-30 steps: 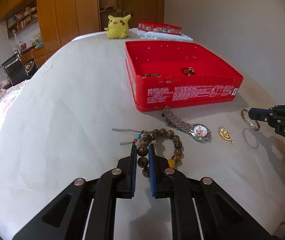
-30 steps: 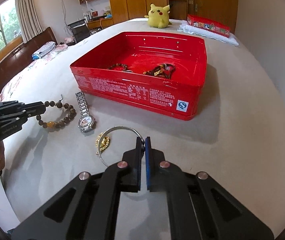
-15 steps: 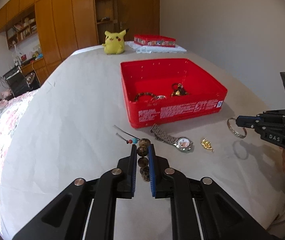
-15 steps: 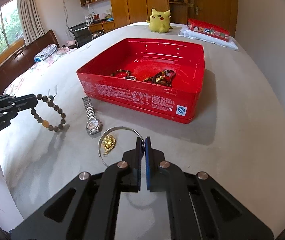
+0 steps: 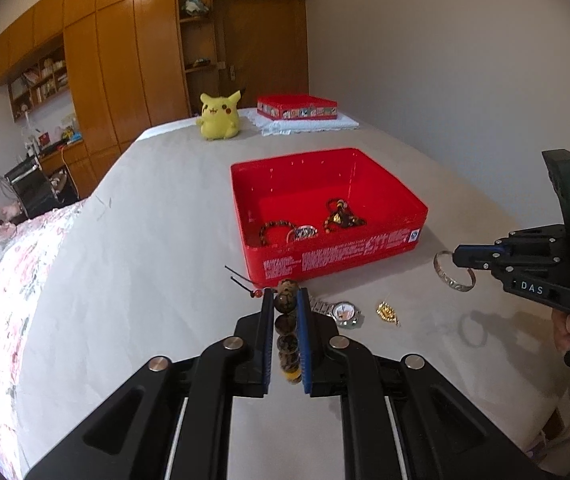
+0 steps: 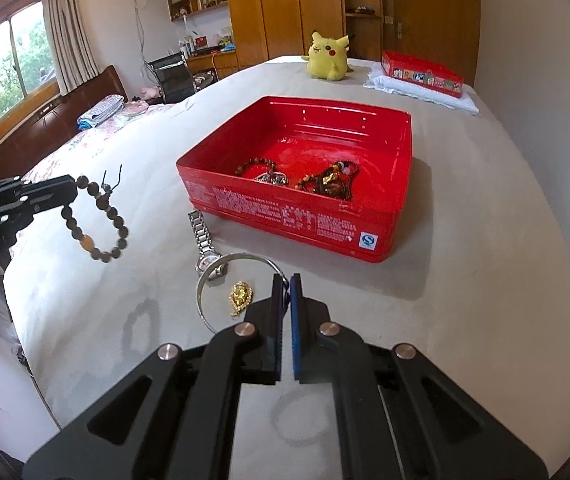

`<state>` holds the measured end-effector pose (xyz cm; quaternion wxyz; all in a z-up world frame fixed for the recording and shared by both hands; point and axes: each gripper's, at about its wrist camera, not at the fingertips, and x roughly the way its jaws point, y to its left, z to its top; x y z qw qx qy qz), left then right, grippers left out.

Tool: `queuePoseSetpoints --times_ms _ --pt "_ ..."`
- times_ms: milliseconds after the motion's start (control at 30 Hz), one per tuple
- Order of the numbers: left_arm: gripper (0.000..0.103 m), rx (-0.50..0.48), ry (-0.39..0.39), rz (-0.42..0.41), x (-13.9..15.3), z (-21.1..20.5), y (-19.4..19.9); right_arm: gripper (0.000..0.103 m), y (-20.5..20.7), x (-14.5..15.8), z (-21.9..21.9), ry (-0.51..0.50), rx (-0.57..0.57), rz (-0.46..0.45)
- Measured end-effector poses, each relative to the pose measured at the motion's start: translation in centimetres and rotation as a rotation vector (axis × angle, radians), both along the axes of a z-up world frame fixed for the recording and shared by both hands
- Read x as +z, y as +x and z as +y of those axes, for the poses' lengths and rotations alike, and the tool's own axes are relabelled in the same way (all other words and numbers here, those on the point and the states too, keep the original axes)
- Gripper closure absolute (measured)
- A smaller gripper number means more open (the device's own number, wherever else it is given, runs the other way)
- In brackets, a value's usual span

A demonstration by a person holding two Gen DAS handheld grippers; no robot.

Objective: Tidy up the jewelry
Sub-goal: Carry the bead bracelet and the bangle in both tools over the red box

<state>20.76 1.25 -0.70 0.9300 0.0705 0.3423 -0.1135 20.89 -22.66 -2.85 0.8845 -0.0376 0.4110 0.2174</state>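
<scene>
My left gripper (image 5: 286, 300) is shut on a brown bead bracelet (image 5: 287, 328) and holds it in the air; it hangs as a loop in the right wrist view (image 6: 97, 220). My right gripper (image 6: 285, 284) is shut on a silver bangle (image 6: 221, 276), lifted above the table; the left wrist view shows the bangle (image 5: 453, 276) hanging from that gripper (image 5: 459, 258). The open red tin (image 5: 325, 256) sits ahead with several pieces of jewelry (image 6: 325, 184) inside. A silver watch (image 5: 343, 312) and a gold pendant (image 5: 387, 312) lie on the grey table in front of the tin.
A yellow Pikachu plush (image 5: 219, 116) and a second red tin (image 5: 297, 106) on a white cloth stand at the table's far end. A white wall runs along the right. A bed with floral cover (image 5: 1, 272) lies to the left.
Both grippers have risen from the table. The bead bracelet and the silver bangle have been lifted clear of the surface and hang in the air nearer the tin.
</scene>
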Motion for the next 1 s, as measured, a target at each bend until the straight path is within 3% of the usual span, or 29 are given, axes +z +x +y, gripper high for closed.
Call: queuePoseSetpoints --times_ms 600,1000 --pt "0.092 -0.046 0.021 -0.046 3.4 -1.0 2.5 0.101 1.0 3.3 -0.3 -0.018 0.015 -0.043" --pt "0.092 -0.087 0.062 -0.079 5.4 -3.5 6.0 0.101 5.7 5.3 0.4 -0.008 0.030 -0.044"
